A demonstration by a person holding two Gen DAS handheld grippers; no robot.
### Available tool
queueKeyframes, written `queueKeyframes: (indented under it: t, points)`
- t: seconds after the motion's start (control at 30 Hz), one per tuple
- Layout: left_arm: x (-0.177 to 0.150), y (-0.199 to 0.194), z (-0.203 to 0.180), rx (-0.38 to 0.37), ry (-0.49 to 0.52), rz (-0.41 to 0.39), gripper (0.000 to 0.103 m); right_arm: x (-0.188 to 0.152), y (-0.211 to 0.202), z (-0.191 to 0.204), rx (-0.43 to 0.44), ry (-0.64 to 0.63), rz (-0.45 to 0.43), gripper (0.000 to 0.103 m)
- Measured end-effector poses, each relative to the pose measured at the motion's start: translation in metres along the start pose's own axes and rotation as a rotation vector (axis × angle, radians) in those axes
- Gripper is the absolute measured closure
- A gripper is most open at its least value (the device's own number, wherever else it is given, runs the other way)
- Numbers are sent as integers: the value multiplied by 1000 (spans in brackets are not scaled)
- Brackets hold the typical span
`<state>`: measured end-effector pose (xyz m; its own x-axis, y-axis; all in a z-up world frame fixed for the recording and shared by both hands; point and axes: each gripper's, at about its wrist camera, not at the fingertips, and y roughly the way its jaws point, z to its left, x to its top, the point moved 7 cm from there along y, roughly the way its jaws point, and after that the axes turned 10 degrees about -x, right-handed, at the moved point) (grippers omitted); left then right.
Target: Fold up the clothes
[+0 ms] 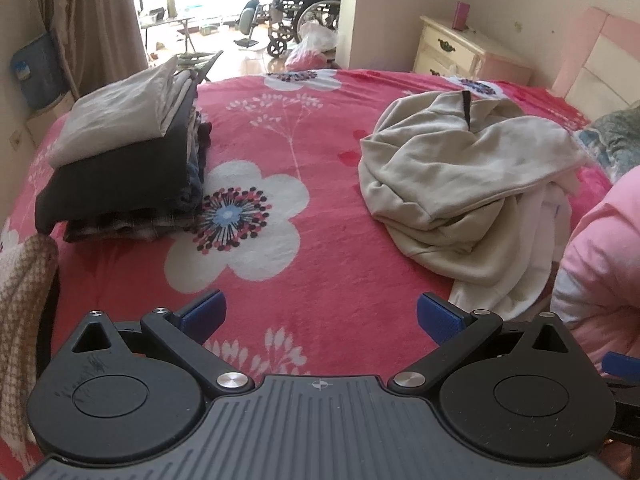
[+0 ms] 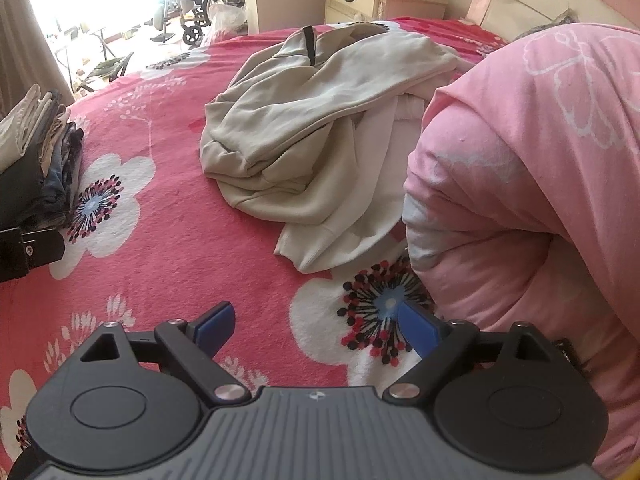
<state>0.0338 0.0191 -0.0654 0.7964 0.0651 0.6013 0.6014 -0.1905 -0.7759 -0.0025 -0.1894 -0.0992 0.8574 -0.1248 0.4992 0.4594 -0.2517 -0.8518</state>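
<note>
Lying on the bed (image 1: pixel 320 128) toward its left edge: stack of folded clothes (image 1: pixel 120 160), pale garment on top, dark one beneath, checked fabric at the bottom. Hanging at the near left corner: brown houndstooth cloth (image 1: pixel 24 312).

Hovering over the near edge, tilted downward: left gripper (image 1: pixel 320 314), jaws spreading wide, nothing sitting between the blue pads (image 1: pixel 204 312), only flowered bedspread showing beneath.

Lying crumpled toward the right half of the bed, well apart from the stack: beige hoodie (image 1: pixel 460 168), black drawstring (image 1: pixel 466 106) trailing across its top, resting partly over a white garment (image 1: pixel 536 240). Not being touched by either gripper.

Hovering over the near edge, beside a large printed flower: right gripper (image 2: pixel 316 334), jaws likewise standing wide, holding nothing.

Bulging along the right edge, just beside the right gripper: pink quilt (image 2: pixel 520 184), overlapping the white garment's side.

Standing beyond the far right corner: cream nightstand (image 1: pixel 452 52). Sitting in the bright room beyond the far edge: wheelchair (image 1: pixel 304 12).
</note>
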Motion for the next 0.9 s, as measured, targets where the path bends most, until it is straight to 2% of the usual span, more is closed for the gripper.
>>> queueKeyframes:
  t: [0.57, 0.9]
  points:
    - [-1, -1, -1, -39, -12, 1, 0, -2, -2, 4, -4, -6, -3, 11]
    - [-2, -7, -14, -62, 71, -44, 0, -3, 0, 6, -4, -6, 0, 11]
